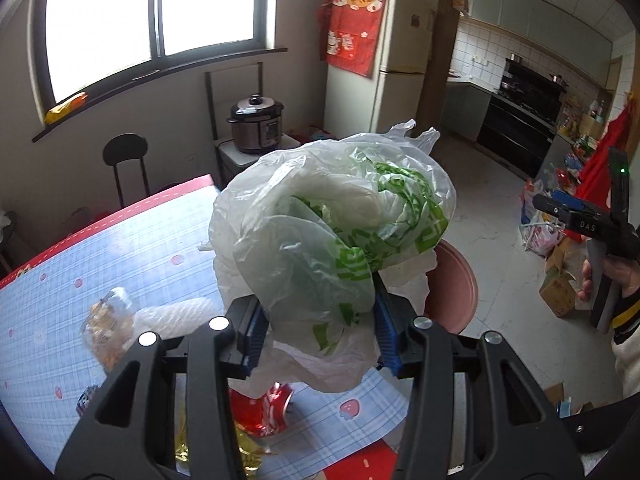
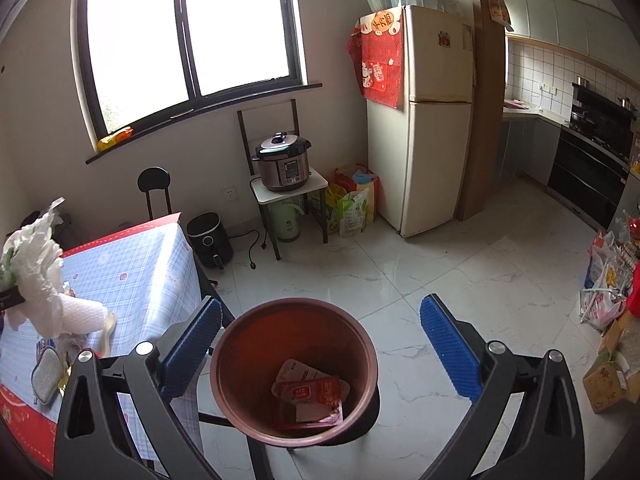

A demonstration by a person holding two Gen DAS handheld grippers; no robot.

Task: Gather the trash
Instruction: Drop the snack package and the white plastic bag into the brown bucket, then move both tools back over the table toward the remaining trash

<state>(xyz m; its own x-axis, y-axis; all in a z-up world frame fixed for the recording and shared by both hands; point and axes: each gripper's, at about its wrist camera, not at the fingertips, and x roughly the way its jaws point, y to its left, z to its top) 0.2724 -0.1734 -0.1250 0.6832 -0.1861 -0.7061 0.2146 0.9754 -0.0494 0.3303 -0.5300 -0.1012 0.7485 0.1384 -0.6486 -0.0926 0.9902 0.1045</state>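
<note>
The left gripper (image 1: 320, 330) was clamped on a crumpled white-and-green plastic bag (image 1: 332, 224), held above the checked table (image 1: 120, 248) near the brown bin (image 2: 294, 364). The right gripper (image 2: 320, 354) hung over that bin, jaws spread wide and empty; red wrappers (image 2: 310, 398) lay inside it

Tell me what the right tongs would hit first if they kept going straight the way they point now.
Probably the bin. The right tongs stand open and empty, with the bin's mouth directly ahead between the pads; going on, they would likely meet its rim or the red wrappers inside. Depth is hard to judge.
</note>
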